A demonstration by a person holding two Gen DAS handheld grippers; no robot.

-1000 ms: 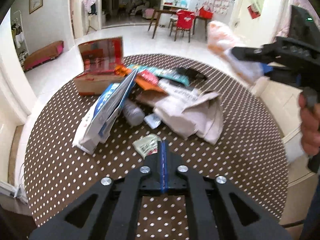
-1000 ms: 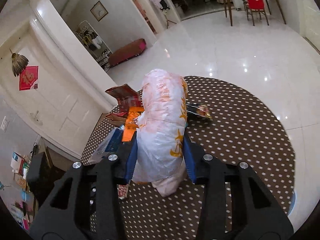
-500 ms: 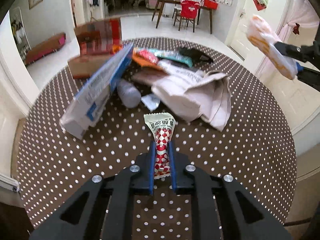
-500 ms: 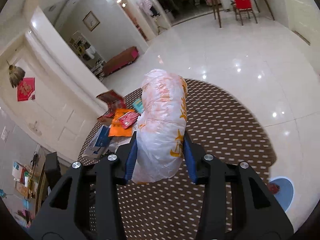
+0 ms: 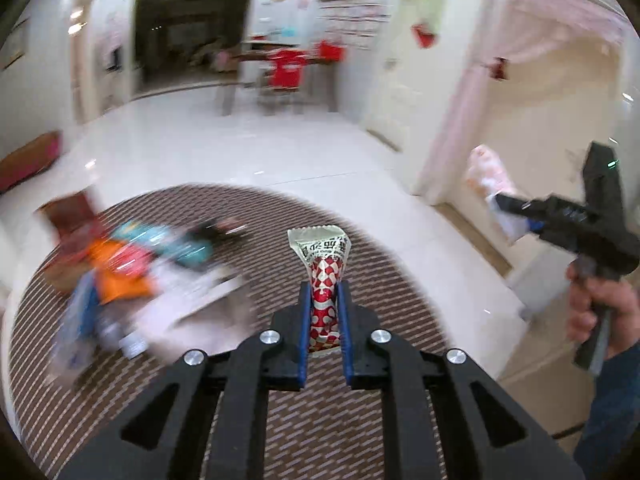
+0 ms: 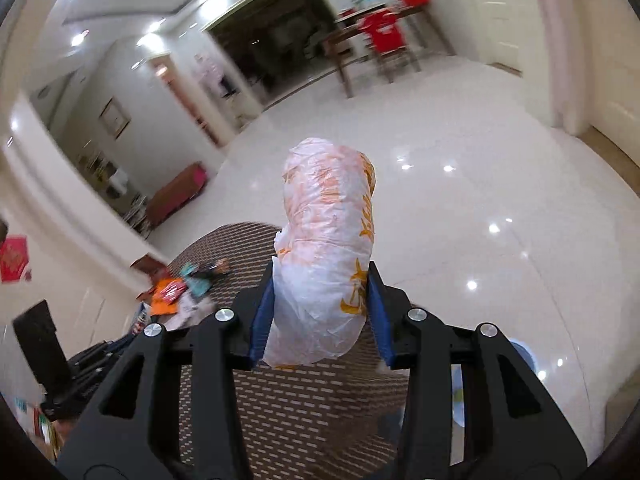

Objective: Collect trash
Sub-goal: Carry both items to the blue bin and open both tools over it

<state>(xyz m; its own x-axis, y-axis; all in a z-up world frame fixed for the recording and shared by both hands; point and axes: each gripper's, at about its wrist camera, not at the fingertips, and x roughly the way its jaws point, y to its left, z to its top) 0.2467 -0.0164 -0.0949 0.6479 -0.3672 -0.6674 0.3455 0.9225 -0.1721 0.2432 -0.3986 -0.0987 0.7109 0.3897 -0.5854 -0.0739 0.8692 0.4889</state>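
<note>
Two pieces are in hand, the left claw (image 5: pixel 324 300) nearly closed on a wrapper (image 5: pixel 322 264) and the right claw (image 6: pixel 320 312) clamping a bag (image 6: pixel 326 256), while a trash pile (image 5: pixel 132 264) remains at the tabletop's (image 5: pixel 320 420) far left edge.

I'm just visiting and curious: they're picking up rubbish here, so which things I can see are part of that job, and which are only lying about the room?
Part of the job:
- red-and-white wrapper, pinched in the left gripper
- orange-and-white plastic bag, held by the right gripper
- litter pile on the dotted round table

Just lying about:
- red chair
- pink bench
</note>
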